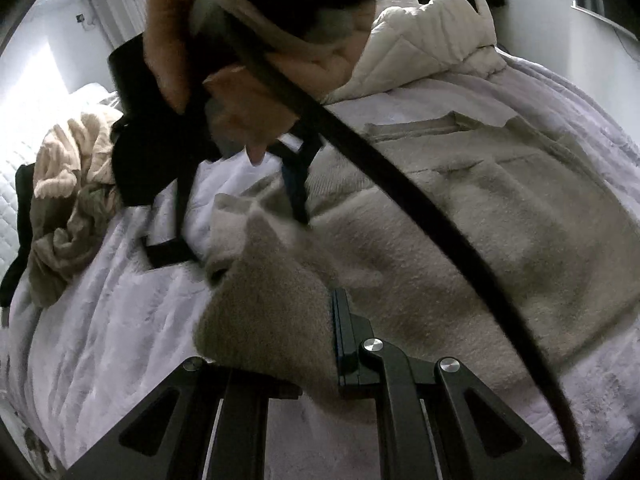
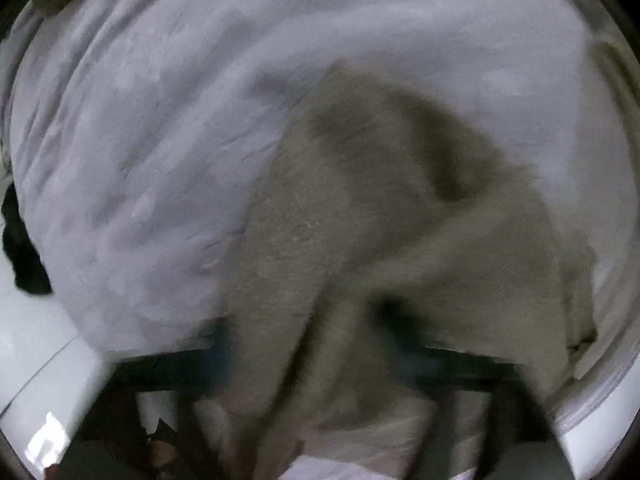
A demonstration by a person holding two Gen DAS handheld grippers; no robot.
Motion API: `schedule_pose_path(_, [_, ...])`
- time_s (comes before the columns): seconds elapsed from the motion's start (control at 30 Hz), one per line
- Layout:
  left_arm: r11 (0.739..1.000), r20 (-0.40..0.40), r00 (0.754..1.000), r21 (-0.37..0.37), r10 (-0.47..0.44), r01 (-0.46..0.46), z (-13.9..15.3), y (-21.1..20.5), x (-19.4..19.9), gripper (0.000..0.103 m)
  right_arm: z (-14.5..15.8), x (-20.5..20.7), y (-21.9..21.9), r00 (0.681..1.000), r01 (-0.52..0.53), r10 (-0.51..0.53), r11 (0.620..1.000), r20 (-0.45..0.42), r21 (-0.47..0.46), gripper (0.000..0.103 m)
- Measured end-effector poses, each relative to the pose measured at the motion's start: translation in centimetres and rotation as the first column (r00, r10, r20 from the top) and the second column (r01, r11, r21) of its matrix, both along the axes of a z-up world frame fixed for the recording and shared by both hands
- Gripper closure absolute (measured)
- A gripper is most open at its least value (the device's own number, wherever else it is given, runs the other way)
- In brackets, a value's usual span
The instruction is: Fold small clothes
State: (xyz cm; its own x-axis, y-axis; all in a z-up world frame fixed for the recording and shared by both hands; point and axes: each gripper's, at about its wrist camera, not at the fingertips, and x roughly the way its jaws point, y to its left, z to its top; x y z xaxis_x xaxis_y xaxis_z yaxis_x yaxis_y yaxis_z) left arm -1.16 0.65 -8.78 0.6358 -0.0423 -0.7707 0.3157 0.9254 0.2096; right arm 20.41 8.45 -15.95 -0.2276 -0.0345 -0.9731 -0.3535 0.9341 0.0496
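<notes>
In the left wrist view, your left gripper [image 1: 316,344] sits at 6 o'clock and it pinches a corner of the beige fleece garment [image 1: 460,240]; the fabric fills the gap between the fingers [image 1: 348,336]. The garment lies spread on the bed with the pale lilac blanket [image 1: 100,340], from the centre toward 3 o'clock. At 11 o'clock your hand [image 1: 224,52] holds the right gripper [image 1: 236,220], whose black fingers point down beside the garment's edge. A heap of crumpled clothes [image 1: 68,208] is at 9 o'clock, and a cream quilted jacket [image 1: 432,40] at 1 o'clock.

In the right wrist view, the picture is blurred. The garment [image 2: 360,240] hangs across the gripper at 6 o'clock and covers it, so I cannot tell its opening. The blanket [image 2: 160,140] fills the rest.
</notes>
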Motion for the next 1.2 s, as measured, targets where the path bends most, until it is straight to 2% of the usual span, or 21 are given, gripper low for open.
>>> schedule_pose_path(0.07, [1.000, 0.011, 1.000, -0.015, -0.005, 0.005, 0.8, -0.2, -0.2, 0.091, 1.8, 0.1, -2.4, 0.996, 0.083, -0.086, 0.991, 0.024, 0.105, 0.085])
schedule_pose_path(0.13, [1.000, 0.026, 1.000, -0.029, -0.010, 0.011, 1.8, -0.6, -0.3, 0.091, 3.8, -0.5, -5.0, 0.987, 0.140, -0.155, 0.966, 0.050, 0.219, 0.086])
schedule_pose_path(0.3, [0.993, 0.067, 0.996, -0.100, -0.051, 0.058, 5.6, -3.1, -0.8, 0.091, 9.0, -2.6, -12.0, 0.942, 0.235, -0.316, 0.859, 0.111, 0.454, 0.087])
schedule_pose_path(0.47, [0.982, 0.110, 0.987, -0.132, -0.120, 0.134, 8.4, -6.9, -1.7, 0.091, 13.9, -6.2, -20.4, 0.866, 0.270, -0.469, 0.730, 0.172, 0.627, 0.087])
schedule_pose_path(0.6, [0.963, 0.136, 0.967, -0.132, -0.215, 0.233, 9.7, -11.5, -3.3, 0.091, 15.7, -10.3, -27.8, 0.780, 0.295, -0.590, 0.637, 0.205, 0.712, 0.087])
schedule_pose_path(0.7, [0.940, 0.132, 0.943, -0.120, -0.305, 0.321, 9.4, -15.4, -4.6, 0.091, 15.1, -14.3, -33.1, 0.697, 0.328, -0.687, 0.560, 0.204, 0.761, 0.087])
schedule_pose_path(0.73, [0.932, 0.127, 0.936, -0.116, -0.328, 0.343, 9.2, -16.4, -5.0, 0.091, 14.3, -15.9, -35.3, 0.661, 0.349, -0.726, 0.522, 0.190, 0.778, 0.087])
schedule_pose_path(0.8, [0.914, 0.113, 0.919, -0.111, -0.378, 0.389, 8.5, -18.5, -5.8, 0.091, 13.0, -18.1, -38.6, 0.608, 0.386, -0.775, 0.477, 0.172, 0.789, 0.088])
schedule_pose_path(0.83, [0.904, 0.096, 0.908, -0.103, -0.407, 0.416, 7.7, -19.7, -6.3, 0.091, 11.3, -19.6, -40.8, 0.567, 0.425, -0.809, 0.449, 0.155, 0.786, 0.088])
schedule_pose_path(0.87, [0.897, 0.078, 0.901, -0.091, -0.427, 0.433, 6.8, -20.7, -6.7, 0.091, 10.3, -20.5, -42.3, 0.548, 0.449, -0.825, 0.431, 0.141, 0.783, 0.088])
schedule_pose_path(0.93, [0.882, 0.016, 0.884, -0.065, -0.467, 0.467, 4.1, -22.3, -7.4, 0.091, 6.3, -21.8, -45.0, 0.497, 0.535, -0.862, 0.392, 0.096, 0.748, 0.087])
schedule_pose_path(1.0, [0.869, -0.055, 0.867, -0.038, -0.495, 0.493, 1.4, -23.4, -7.9, 0.091, 2.4, -23.0, -46.5, 0.457, 0.610, -0.888, 0.348, 0.042, 0.712, 0.087])
schedule_pose_path(1.03, [0.866, -0.067, 0.863, -0.024, -0.500, 0.500, 0.4, -23.4, -8.1, 0.091, 1.0, -23.4, -46.8, 0.443, 0.632, -0.896, 0.329, 0.022, 0.702, 0.087])
schedule_pose_path(1.07, [0.859, -0.069, 0.858, 0.003, -0.510, 0.511, -0.2, -23.7, -8.6, 0.091, -0.2, -24.0, -47.1, 0.427, 0.641, -0.904, 0.293, -0.013, 0.709, 0.087])
schedule_pose_path(1.13, [0.852, -0.062, 0.852, 0.027, -0.521, 0.523, -0.3, -23.8, -8.9, 0.091, -0.7, -24.9, -47.7, 0.393, 0.632, -0.917, 0.212, -0.072, 0.745, 0.084])
schedule_pose_path(1.2, [0.855, -0.064, 0.854, 0.017, -0.517, 0.518, -0.1, -23.6, -8.9, 0.091, -0.1, -25.9, -47.5, 0.385, 0.601, -0.917, 0.161, -0.107, 0.783, 0.078])
